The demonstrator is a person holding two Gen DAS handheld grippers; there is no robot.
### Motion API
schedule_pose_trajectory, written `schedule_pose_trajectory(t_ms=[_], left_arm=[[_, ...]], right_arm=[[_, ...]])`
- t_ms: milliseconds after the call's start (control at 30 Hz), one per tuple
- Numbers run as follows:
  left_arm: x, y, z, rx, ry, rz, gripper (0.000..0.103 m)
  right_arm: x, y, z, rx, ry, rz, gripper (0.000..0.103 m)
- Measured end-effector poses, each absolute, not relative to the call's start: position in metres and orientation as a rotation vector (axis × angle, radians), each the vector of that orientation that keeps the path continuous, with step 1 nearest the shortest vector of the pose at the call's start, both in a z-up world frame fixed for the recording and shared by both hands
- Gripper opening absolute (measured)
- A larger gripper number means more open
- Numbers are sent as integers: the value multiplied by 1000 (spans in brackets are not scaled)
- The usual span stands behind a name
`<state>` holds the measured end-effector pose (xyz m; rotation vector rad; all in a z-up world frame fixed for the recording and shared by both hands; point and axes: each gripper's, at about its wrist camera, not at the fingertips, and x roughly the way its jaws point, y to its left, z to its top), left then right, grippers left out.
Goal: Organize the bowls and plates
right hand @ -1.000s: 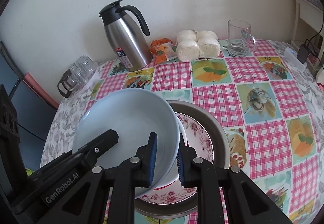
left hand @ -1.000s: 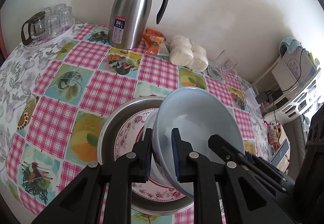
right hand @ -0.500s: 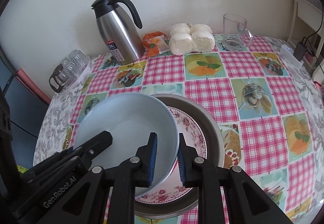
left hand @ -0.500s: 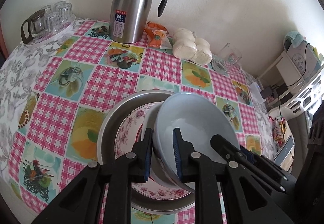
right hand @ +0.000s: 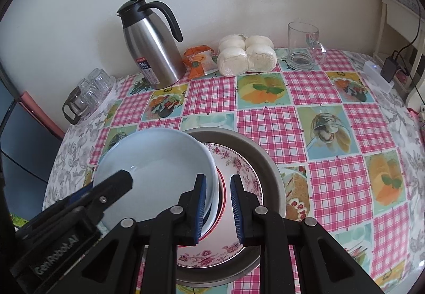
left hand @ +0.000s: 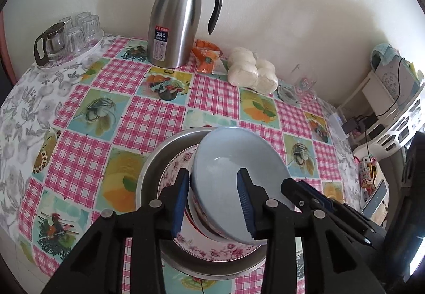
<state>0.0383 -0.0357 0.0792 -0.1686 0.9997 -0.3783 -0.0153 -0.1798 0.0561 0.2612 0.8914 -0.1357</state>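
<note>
- Pale blue bowl [left hand: 233, 174]: glazed ceramic, smooth, glossy.
- Floral plate [right hand: 239, 169]: glossy ceramic, pink printed rim.
- Metal tray [left hand: 156, 169]: dull brushed finish.
- Flask [left hand: 172, 20]: brushed steel, black plastic lid and handle.
- Tablecloth [left hand: 148, 118]: slick printed sheet, looked like plastic.
- Mug [right hand: 302, 44]: clear glass.
- Gripper pads [left hand: 180, 203]: ribbed blue, on matt black plastic.

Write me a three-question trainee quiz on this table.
1. True or false: the bowl lies upside down.
2. What is nearest the jug? A mug, B packet, C buns.
3. Fill in: the plate lies in a metal ____.
Key: 1 false, it is rim up; 2 B; 3 pan.
</note>
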Motion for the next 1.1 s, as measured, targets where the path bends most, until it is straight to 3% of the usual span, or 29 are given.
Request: schedule_pose_trajectory(t_ms=[200, 267, 300, 333, 400, 433, 667, 767, 867, 1100], left_arm=[[39, -33, 78, -174, 1008, -365, 40], [38, -32, 77, -177, 1008, -360, 49], [38, -31, 77, -180, 1007, -355, 59], [38, -29, 77, -185, 1006, -346, 69], [38, -24, 79, -194, 997, -311, 79], [37, -21, 79, -193, 994, -298, 81], [34, -3, 79, -221, 960, -231, 89], [29, 1, 80, -205, 938, -205, 93], [25, 5, 79, -192, 932, -170, 97], [11, 14, 72, -169, 942, -150, 98]], right_arm=[[-17, -179, 56, 255, 895, -133, 22], [-17, -178, 56, 254, 896, -132, 22], [-18, -177, 56, 247, 895, -132, 22], [-18, -176, 57, 239, 893, -133, 26], [-19, -175, 57, 229, 893, -135, 62], [-20, -175, 57, 223, 891, -141, 69], [-24, -180, 56, 221, 886, -159, 80], [-28, -183, 53, 240, 888, -151, 88], [-33, -184, 52, 244, 883, -152, 103], [-50, -186, 48, 269, 839, -151, 103]])
